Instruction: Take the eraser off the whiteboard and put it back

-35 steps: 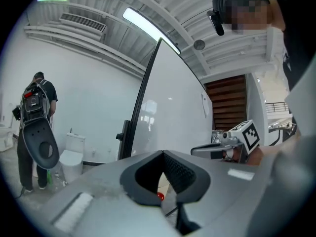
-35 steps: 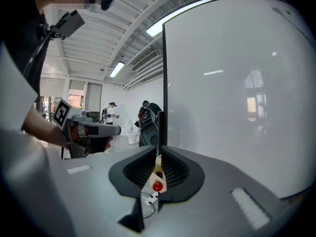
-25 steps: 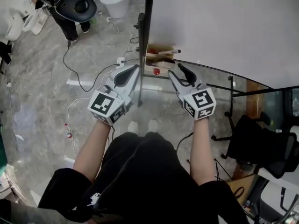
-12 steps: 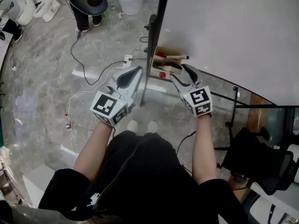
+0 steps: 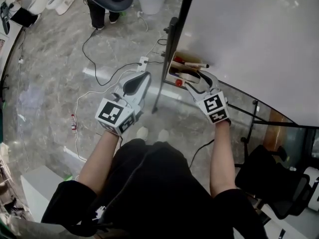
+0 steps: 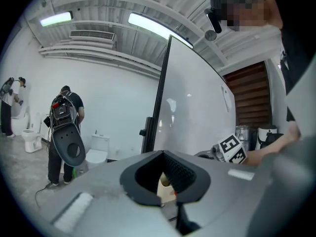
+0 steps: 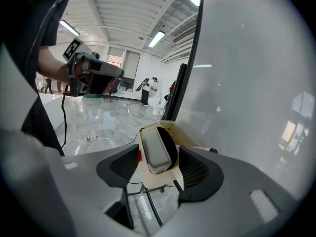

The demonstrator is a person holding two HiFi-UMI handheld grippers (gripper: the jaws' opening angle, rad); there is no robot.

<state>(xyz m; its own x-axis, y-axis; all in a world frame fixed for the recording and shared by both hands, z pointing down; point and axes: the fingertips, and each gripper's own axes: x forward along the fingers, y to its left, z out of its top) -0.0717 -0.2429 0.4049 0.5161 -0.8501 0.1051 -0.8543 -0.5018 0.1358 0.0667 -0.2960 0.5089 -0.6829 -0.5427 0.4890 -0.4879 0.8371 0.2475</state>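
While its jaws have just been opening, the right gripper (image 7: 159,168) now stands spread, and the eraser (image 7: 155,149) lies between the pads, apparently clear of both. It rests in the tray (image 7: 163,180) at the foot of the whiteboard (image 7: 247,83). Only the head view shows a marker (image 5: 192,63) in that tray and the left gripper (image 5: 139,78), jaws pressed together, off to the board's left.

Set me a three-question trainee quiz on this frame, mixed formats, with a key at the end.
1. True or false: the grey block eraser with black felt lies in the cream tray by the whiteboard.
2. What stands between the right gripper's jaws? A) a red marker B) the eraser C) nothing
3. Fill in: the left gripper's jaws are ____.
Key: 1 true; 2 B, those jaws have just been opening, clear of it; 3 shut.
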